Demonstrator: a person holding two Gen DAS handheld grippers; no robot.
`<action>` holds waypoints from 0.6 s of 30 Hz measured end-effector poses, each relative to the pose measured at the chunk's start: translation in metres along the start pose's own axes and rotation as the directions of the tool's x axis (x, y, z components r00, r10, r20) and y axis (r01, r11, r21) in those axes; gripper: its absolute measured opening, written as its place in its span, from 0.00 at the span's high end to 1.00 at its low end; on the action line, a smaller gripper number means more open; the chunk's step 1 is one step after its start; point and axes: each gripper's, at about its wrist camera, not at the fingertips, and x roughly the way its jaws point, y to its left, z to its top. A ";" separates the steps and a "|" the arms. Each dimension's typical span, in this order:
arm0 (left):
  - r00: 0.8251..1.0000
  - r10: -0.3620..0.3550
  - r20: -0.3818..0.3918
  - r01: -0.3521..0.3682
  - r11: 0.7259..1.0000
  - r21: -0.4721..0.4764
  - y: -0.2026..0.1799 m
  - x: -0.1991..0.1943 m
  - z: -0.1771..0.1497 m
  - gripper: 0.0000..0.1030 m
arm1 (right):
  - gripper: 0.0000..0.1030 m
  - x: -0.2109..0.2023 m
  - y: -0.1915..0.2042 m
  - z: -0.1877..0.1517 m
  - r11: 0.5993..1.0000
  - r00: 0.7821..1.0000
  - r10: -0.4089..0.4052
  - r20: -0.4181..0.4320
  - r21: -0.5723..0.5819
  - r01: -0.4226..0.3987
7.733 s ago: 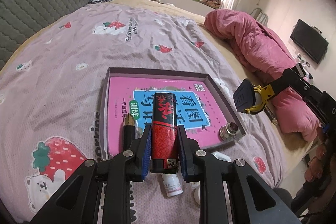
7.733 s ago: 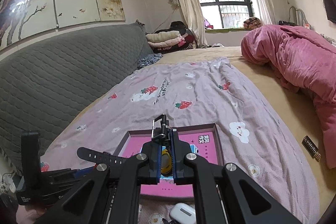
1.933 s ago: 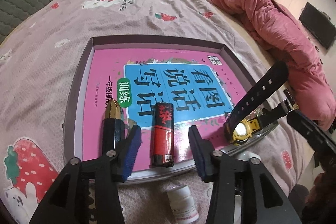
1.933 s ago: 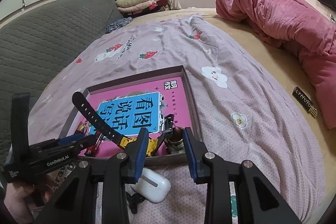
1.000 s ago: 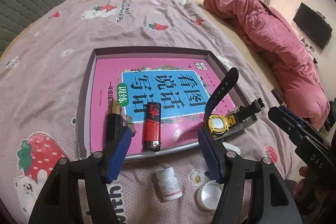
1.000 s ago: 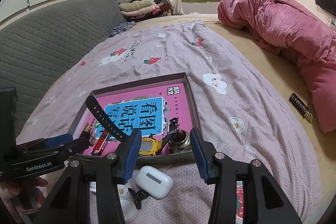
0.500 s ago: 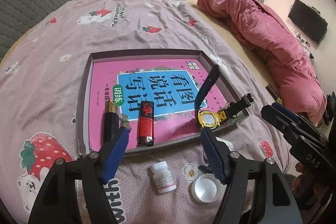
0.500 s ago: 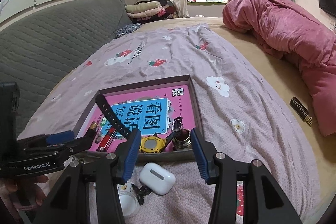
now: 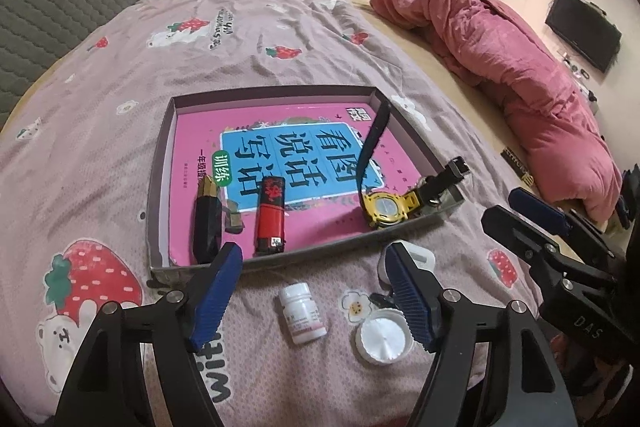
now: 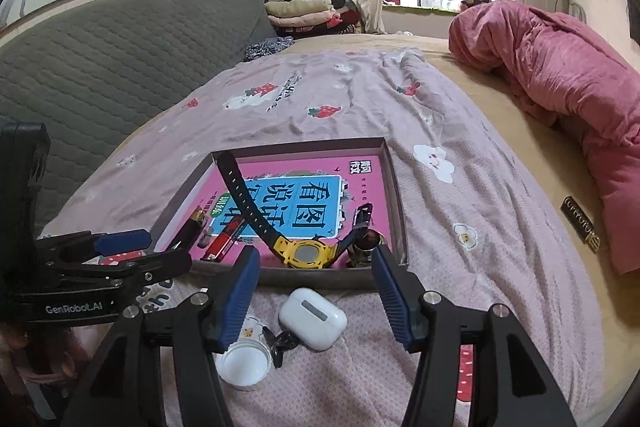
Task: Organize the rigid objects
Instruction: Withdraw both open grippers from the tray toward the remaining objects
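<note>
A shallow grey tray (image 9: 160, 163) lined with a pink book lies on the bed. In it are a red lighter (image 9: 271, 215), a black-and-gold lighter (image 9: 206, 219), a yellow watch (image 9: 386, 209) with a black strap, and a metal cup (image 10: 366, 247). Outside the tray's near edge lie a small white pill bottle (image 9: 302, 313), a white round lid (image 9: 384, 341), a white earbud case (image 10: 312, 317) and a small black clip (image 10: 280, 341). My left gripper (image 9: 312, 291) is open above the pill bottle. My right gripper (image 10: 316, 287) is open above the earbud case.
The bed has a mauve strawberry-print sheet (image 9: 100, 131). A pink quilt (image 9: 520, 75) is bunched at the right. A dark bar-shaped item (image 10: 580, 223) lies on the tan sheet near it. A grey headboard (image 10: 100, 59) runs along the left.
Both grippers let go of the red lighter and the watch in the tray, opened, and drew back toward the bed's near edge. The loose items outside the tray came into view.
</note>
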 end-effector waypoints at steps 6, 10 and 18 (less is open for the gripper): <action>1.000 -0.006 -0.002 0.006 1.000 0.010 -0.003 -0.006 -0.002 0.27 | 0.44 -0.002 -0.002 -0.006 1.000 1.000 -0.017 -0.011 -0.016 0.017; 1.000 -0.011 -0.010 0.011 1.000 0.017 -0.005 -0.007 -0.006 0.27 | 0.44 -0.003 -0.001 -0.012 0.999 1.000 -0.025 -0.017 -0.044 0.024; 0.999 -0.023 -0.037 0.024 0.999 0.039 -0.013 -0.006 -0.017 0.27 | 0.44 -0.002 0.003 -0.019 0.997 0.999 -0.023 -0.038 -0.076 0.020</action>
